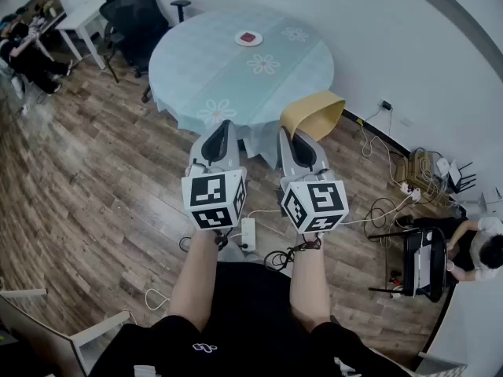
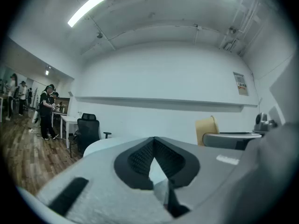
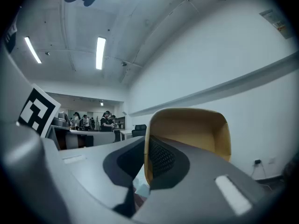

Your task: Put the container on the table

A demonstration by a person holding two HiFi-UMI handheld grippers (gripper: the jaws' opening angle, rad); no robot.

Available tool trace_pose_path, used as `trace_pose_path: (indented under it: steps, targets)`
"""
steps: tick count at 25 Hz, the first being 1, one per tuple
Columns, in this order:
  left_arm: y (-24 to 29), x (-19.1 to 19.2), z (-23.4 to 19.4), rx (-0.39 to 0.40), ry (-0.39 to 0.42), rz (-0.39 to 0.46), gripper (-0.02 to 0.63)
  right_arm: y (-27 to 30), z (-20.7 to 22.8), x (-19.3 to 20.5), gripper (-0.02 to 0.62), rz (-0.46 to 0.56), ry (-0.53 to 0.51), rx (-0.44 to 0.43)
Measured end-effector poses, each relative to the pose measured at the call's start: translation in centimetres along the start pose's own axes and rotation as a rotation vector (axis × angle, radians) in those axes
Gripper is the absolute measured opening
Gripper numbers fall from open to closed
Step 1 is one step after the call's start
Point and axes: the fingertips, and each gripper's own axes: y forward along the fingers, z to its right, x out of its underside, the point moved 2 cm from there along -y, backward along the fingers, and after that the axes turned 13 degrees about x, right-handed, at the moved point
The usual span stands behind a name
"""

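Observation:
The container [image 1: 314, 113] is a tan, open bin, held on its side near the round table's [image 1: 196, 61] front edge and above the floor. My right gripper [image 1: 298, 134] is shut on its wall: in the right gripper view the thin tan rim [image 3: 145, 143] runs between the dark pads, and the bin's hollow [image 3: 196, 134] opens beyond them. My left gripper [image 1: 222, 129] is level beside it, shut with nothing in it; its pads [image 2: 140, 157] meet at the tip. The left gripper view also catches the container [image 2: 207, 127] to the right.
The table has a pale blue flowered cloth and a small white plate [image 1: 248, 38] at its far side. A black office chair [image 1: 134, 14] stands behind it. A power strip [image 1: 248, 232] and cables [image 1: 393, 203] lie on the wooden floor, and a person [image 1: 479, 242] is at the right.

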Motion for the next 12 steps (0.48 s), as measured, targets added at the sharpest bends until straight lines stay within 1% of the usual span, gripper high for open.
trace_pose_path:
  steps: [5,9,12]
  targets:
    - [0.2,0.6,0.2,-0.027,0.023,-0.041,0.002,-0.5,0.6,0.3,0.015,0.000,0.004,0.007]
    - [0.4,0.2,0.0,-0.020,0.034,-0.036,0.002,0.0,0.6,0.3,0.014,0.001,0.011,-0.010]
    - [0.8,-0.2,-0.5,-0.020,0.039,-0.034,0.002,0.9,1.2,-0.1,0.015,0.015,0.055,0.011]
